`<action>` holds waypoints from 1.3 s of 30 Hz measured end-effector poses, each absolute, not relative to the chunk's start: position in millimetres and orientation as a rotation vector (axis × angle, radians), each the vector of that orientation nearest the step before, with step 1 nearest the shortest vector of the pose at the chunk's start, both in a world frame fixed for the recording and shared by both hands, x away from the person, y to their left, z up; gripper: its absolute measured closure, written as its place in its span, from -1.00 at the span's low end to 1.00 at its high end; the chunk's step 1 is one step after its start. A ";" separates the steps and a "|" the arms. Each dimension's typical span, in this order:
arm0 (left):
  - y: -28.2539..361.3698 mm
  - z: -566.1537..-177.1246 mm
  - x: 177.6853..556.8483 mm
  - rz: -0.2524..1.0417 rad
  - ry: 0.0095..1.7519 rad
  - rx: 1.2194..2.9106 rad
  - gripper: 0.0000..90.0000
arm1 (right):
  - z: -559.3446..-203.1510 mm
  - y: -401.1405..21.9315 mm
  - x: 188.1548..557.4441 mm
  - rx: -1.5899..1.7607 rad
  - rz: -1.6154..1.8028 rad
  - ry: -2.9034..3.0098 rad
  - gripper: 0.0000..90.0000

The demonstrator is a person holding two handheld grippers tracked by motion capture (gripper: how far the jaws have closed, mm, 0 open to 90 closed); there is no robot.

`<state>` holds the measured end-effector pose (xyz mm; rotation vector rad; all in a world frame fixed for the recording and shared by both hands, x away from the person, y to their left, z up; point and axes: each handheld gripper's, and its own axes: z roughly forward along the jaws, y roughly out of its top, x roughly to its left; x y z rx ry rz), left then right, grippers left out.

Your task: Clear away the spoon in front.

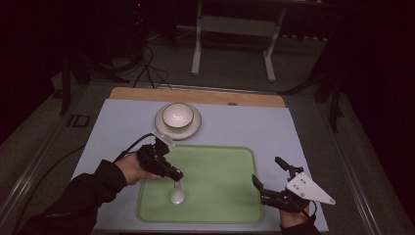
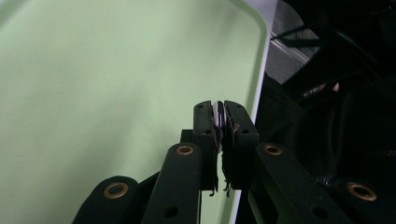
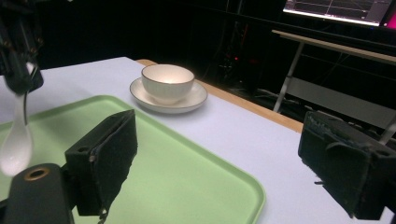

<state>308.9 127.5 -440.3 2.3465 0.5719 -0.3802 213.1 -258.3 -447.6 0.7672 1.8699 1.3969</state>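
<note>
The left gripper (image 1: 174, 175) reached in from the surface's (image 1: 122, 117) left side over the green tray (image 1: 220, 171), its jaws pinched tight on the handle of a white spoon (image 1: 177, 195) whose bowl hung down over the tray's near-left part. The right gripper (image 1: 271, 178) hovered at the tray's right edge near the surface's near-right corner, jaws spread wide and empty. A white bowl (image 1: 177, 115) sat on a saucer (image 1: 194, 128) beyond the tray's far edge.

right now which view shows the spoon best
The right gripper view: the white spoon hangs bowl-down from the left gripper. The high view shows it small over the green tray; the left gripper view shows just a sliver of handle between the fingers.
</note>
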 end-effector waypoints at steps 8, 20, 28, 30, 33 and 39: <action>123.1 -455.4 315.7 -0.424 0.588 2.310 0.87 | -447.7 -258.3 213.3 0.769 1.396 1.872 -0.74; 123.5 -481.5 331.3 -0.365 0.923 2.122 0.78 | -448.1 -258.2 214.0 0.769 1.392 1.878 -0.74; 116.2 -501.9 332.1 -0.282 1.116 2.050 0.81 | -448.7 -257.5 214.6 0.769 1.392 1.887 -0.74; 115.1 -508.4 332.5 -0.277 1.148 2.035 0.82 | -448.7 -257.6 214.6 0.769 1.393 1.887 -0.74; 114.1 -516.6 333.9 -0.271 1.194 2.011 0.82 | -448.9 -258.0 214.9 0.771 1.393 1.889 -0.74; 113.0 -530.8 339.6 -0.251 1.263 1.945 0.83 | -449.3 -257.1 215.4 0.765 1.393 1.899 -0.74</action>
